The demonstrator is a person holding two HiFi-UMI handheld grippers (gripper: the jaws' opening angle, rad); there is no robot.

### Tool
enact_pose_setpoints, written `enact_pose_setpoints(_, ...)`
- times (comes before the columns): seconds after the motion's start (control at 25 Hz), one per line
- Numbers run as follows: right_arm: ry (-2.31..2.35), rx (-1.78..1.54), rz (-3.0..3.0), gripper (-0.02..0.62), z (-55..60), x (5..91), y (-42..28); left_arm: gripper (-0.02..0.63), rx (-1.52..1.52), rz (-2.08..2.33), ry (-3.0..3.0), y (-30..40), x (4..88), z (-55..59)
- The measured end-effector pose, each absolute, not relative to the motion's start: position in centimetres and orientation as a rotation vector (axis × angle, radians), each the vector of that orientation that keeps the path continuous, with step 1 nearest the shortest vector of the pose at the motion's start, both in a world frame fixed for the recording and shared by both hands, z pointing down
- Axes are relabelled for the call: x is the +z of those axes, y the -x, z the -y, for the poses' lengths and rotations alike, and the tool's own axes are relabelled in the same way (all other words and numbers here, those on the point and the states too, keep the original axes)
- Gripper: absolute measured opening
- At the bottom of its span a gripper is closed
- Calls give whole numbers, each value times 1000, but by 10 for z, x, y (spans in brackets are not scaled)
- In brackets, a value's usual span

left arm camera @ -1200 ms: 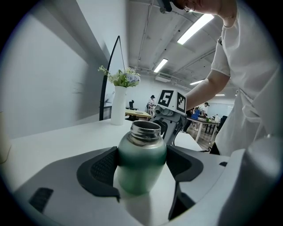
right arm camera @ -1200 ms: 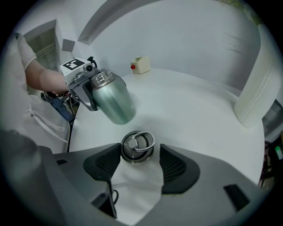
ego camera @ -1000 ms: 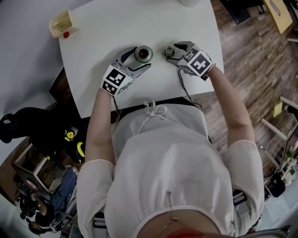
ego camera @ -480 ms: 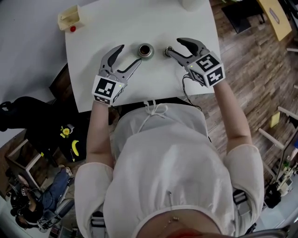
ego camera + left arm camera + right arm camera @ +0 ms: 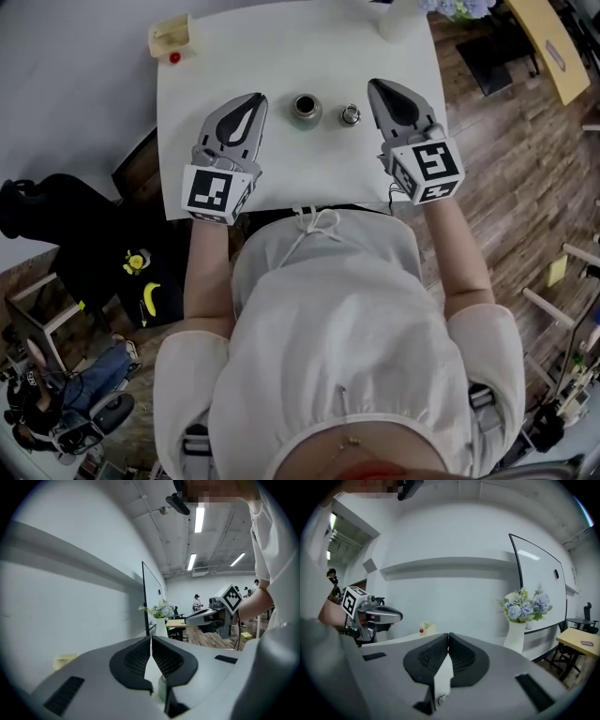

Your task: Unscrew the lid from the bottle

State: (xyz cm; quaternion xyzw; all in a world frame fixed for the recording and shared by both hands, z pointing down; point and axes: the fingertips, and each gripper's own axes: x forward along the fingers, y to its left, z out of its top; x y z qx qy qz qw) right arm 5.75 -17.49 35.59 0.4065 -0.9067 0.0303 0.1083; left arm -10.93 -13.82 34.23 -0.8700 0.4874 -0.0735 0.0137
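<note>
**Bottle** (image 5: 306, 108): small, dark metal, upright on the white table (image 5: 281, 56), near its middle. The mouth is open, with nothing on it.

**Lid** (image 5: 350, 114): small round metal cap, resting on the table just to the right of the bottle and apart from it. Judged from this, the unscrewing is done and what remains is clearing the hands away.

**Left gripper** (image 5: 251, 103): to the left of the bottle, near it but not touching. In the left gripper view its ribbed pads (image 5: 136, 660) meet face to face with nothing between them. A grey cylinder shows below them, probably the bottle.

**Right gripper** (image 5: 379, 89): to the right of the lid, close beside it but with a gap. Its jaws are closed on each other and empty. A small round object low in the right gripper view may be the lid, but this is uncertain.

**Handling note (judgement):**
- Both tools flank the two loose parts closely, so each should go back toward the person or straight up, not sideways.
- The open bottle is narrow and would tip easily.
- The lid is light and could roll or skid off the smooth tabletop if nudged.
- Keeping the jaws closed keeps each tool narrow as it passes.

**Surroundings:**
- Cream box (image 5: 170, 36) with a small red object (image 5: 174, 57) beside it, at the far left corner, well apart.
- White vase (image 5: 395, 21) at the far edge, holding flowers.
</note>
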Motion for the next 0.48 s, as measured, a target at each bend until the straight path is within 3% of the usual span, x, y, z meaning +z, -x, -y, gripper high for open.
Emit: enact_pose_setpoints(0.48,-1232,-45,2722,2,160,333,-51,20,-262,-1658,2678,128,328,125)
